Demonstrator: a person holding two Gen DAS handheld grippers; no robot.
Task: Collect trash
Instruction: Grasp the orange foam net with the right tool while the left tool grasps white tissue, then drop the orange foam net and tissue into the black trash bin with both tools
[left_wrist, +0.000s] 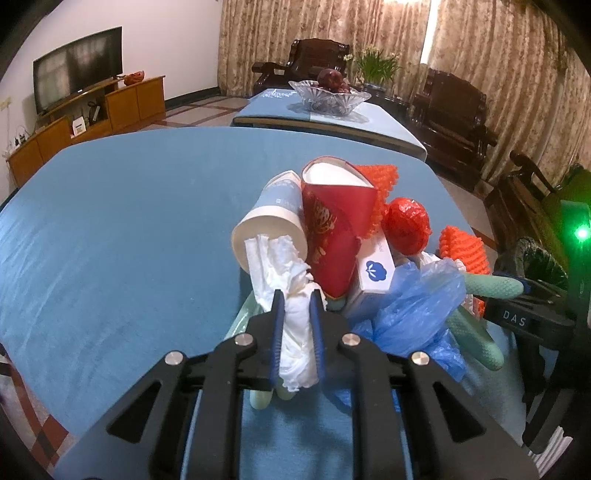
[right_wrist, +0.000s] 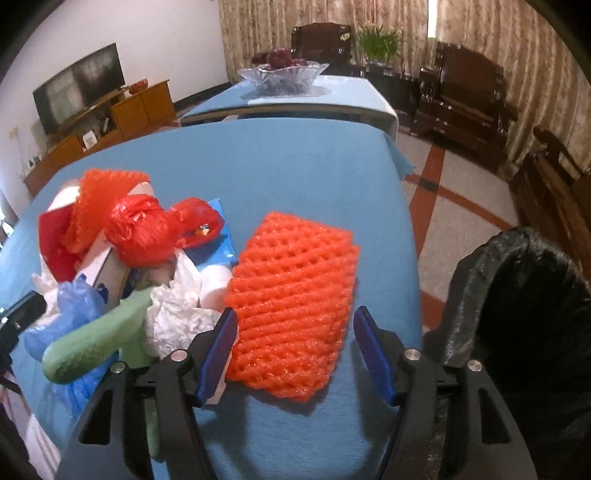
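The white letters "DAS" stand on the black right gripper (left_wrist: 515, 319) body, at three o'clock of the trash pile.

Surface: a table (right_wrist: 295, 166) under a blue cloth is carrying everything.
Pile: paper cups, a red bag, a small white box, blue plastic and green foam are lying heaped (left_wrist: 332, 240) on its near part.
Apart: an orange foam net (right_wrist: 291, 310) is lying flat just beside the heap.
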